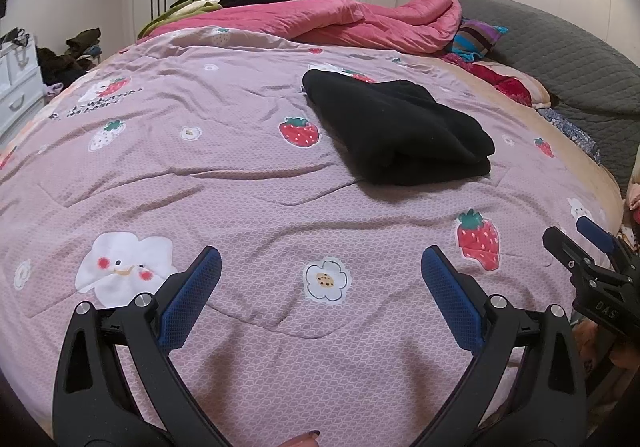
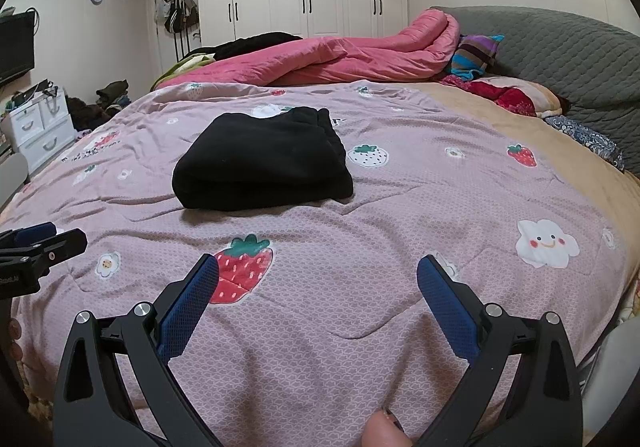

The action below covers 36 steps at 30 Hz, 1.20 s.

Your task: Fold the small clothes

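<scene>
A black garment (image 1: 396,129) lies folded in a thick rectangle on the pink strawberry-print quilt (image 1: 248,175). It also shows in the right wrist view (image 2: 260,159), ahead and left of centre. My left gripper (image 1: 320,279) is open and empty, held over the quilt well short of the garment. My right gripper (image 2: 318,283) is open and empty, also short of the garment. The right gripper shows at the right edge of the left wrist view (image 1: 588,247). The left gripper shows at the left edge of the right wrist view (image 2: 40,243).
A bunched pink duvet (image 2: 340,55) lies across the far side of the bed. A grey headboard (image 2: 560,47), a striped pillow (image 2: 476,55) and red cloth (image 2: 504,95) are at the right. White drawers (image 2: 40,127) and a clothes pile (image 2: 108,95) stand at the left.
</scene>
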Motion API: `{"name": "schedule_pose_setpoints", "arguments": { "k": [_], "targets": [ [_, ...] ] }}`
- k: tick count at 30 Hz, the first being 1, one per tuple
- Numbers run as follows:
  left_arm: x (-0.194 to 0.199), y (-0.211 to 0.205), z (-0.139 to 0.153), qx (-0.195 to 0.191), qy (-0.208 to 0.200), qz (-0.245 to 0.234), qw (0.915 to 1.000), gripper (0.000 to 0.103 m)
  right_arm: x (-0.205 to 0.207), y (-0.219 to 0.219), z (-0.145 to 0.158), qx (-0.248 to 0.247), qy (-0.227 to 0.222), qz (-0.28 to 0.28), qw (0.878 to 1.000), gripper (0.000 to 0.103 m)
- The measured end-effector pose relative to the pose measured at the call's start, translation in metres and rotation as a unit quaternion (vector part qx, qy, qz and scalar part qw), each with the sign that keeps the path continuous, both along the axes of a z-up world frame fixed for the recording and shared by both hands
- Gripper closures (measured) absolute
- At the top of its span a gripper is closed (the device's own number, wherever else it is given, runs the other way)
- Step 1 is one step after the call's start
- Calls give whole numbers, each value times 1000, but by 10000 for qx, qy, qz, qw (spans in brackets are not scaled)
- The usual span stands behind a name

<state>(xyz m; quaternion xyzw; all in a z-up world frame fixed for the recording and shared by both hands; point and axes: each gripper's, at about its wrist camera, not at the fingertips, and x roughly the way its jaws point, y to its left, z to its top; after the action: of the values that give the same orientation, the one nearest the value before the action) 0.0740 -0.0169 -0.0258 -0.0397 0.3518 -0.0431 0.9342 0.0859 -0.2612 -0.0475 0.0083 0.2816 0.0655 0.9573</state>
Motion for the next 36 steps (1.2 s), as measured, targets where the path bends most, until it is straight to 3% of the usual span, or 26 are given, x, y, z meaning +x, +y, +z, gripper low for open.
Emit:
{"name": "schedule_pose_setpoints", "arguments": {
  "k": [29, 36],
  "targets": [
    [0, 0, -1, 19, 40, -56, 10000, 9, 0, -2, -1, -42, -10, -105, 9999, 4],
    [2, -4, -4, 207, 158, -15, 9997, 9, 0, -10, 2, 37, -45, -339, 9994, 4]
  ]
}}
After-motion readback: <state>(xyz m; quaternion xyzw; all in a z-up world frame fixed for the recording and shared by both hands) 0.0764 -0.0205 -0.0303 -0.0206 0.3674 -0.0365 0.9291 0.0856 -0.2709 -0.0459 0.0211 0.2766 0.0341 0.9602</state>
